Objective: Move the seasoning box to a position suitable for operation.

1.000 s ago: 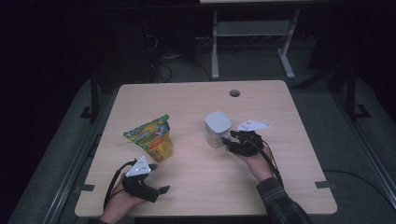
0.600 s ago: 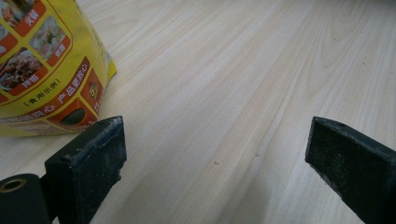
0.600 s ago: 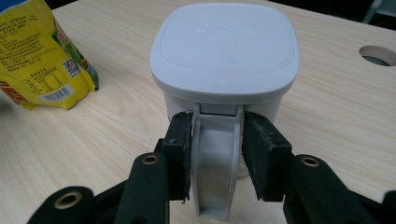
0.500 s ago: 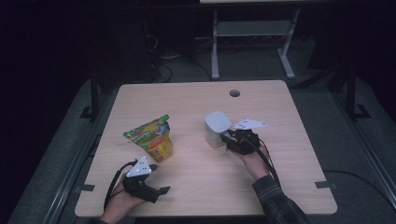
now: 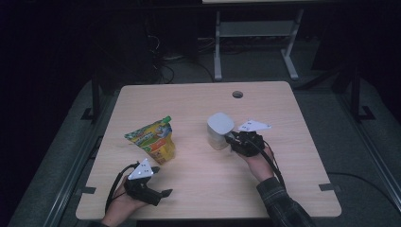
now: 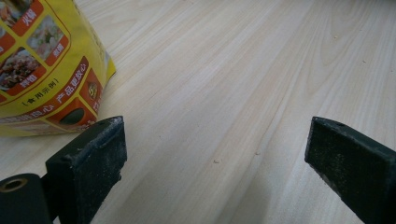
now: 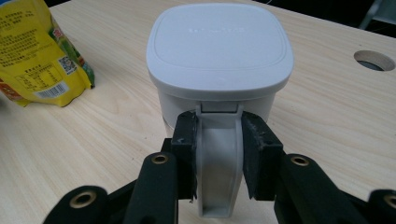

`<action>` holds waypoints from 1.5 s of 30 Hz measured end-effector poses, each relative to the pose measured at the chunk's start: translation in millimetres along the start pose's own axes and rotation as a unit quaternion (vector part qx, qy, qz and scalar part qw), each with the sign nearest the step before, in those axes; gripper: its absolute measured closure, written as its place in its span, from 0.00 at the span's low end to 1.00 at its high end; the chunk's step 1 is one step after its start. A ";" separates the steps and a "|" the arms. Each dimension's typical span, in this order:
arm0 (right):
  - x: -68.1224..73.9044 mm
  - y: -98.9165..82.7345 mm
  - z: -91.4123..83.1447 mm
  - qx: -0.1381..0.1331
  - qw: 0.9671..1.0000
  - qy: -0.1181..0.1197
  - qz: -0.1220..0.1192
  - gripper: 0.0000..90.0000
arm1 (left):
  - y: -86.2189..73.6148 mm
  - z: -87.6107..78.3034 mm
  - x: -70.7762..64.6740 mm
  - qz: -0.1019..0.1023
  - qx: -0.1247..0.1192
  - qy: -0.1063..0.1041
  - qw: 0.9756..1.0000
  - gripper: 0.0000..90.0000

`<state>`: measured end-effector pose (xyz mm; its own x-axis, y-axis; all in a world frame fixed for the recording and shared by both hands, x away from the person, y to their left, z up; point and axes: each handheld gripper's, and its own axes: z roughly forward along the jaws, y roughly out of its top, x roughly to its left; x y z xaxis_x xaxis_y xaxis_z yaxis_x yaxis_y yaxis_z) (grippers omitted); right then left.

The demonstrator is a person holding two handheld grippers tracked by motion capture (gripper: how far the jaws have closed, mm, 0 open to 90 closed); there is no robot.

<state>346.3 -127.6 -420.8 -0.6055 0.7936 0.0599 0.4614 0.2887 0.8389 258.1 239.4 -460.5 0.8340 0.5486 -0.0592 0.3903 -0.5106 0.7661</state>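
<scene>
A white lidded container (image 5: 220, 130) (image 7: 219, 51) stands near the table's middle. Its handle (image 7: 218, 158) sticks out toward my right gripper (image 5: 234, 140) (image 7: 218, 128). The jaws have just been closing, and both pads now press on the handle's sides. A yellow snack pouch (image 5: 153, 139) (image 6: 42, 70) (image 7: 37, 56) stands upright to the left. My left gripper (image 5: 160, 182) (image 6: 215, 149) rests low near the table's front left, just in front of the pouch. It is open, with bare wood between the jaws.
The light wooden table (image 5: 189, 99) has a round cable hole (image 5: 237, 94) (image 7: 373, 60) at its back edge. Behind the table stand a metal frame (image 5: 255, 42) and some cables on the dark floor.
</scene>
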 end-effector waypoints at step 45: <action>22.0 -30.6 -59.6 0.008 0.995 0.062 -0.074 0.76 | -0.3 0.7 -1.8 0.006 0.001 -0.009 1.000 0.06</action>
<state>280.3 -151.0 -412.9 -0.7426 0.6697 0.0034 0.3705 0.4067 0.8351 256.7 238.0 -461.1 0.8453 0.5308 -0.0613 0.3814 -0.5189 0.7650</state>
